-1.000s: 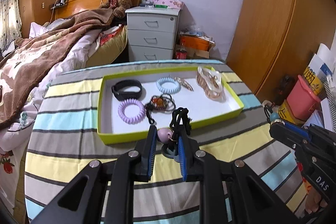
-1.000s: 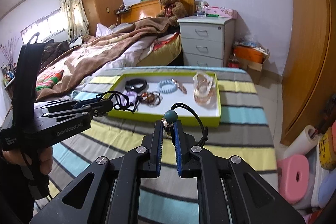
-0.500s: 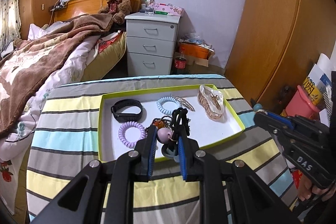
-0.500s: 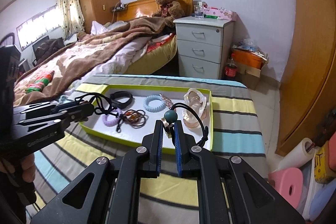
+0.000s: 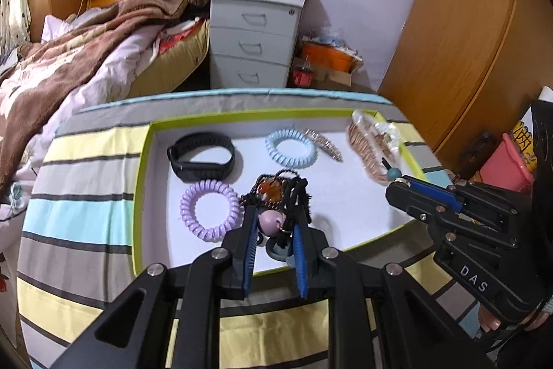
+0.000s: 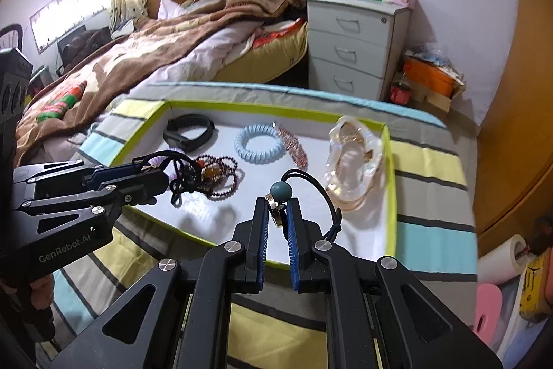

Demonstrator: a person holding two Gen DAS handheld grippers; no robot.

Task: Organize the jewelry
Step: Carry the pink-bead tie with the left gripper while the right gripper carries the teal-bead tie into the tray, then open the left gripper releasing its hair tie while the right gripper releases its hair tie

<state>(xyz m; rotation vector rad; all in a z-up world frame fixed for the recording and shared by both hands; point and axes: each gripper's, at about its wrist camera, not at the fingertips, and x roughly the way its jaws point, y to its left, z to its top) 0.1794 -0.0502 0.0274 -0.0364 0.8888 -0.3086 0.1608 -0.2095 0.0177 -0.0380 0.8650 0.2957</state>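
Teal-bead cord (image 6: 280,191): bead forward, loop trailing right, pinched in right tool (image 6: 277,213); left tool (image 5: 275,225) clamps pink-bead cord (image 5: 270,221).

Purple coil (image 6: 165,158) mostly hidden behind left gripper (image 6: 162,177).

Two wrist cameras look steeply down along their jaws, close above the tray (image 5: 145,161). Both views share tray (image 6: 389,161), bed (image 6: 172,33) and nightstand (image 5: 255,33).

Black tongs (image 5: 274,251) with blue pads (image 5: 249,248), silver screws, white lettering.
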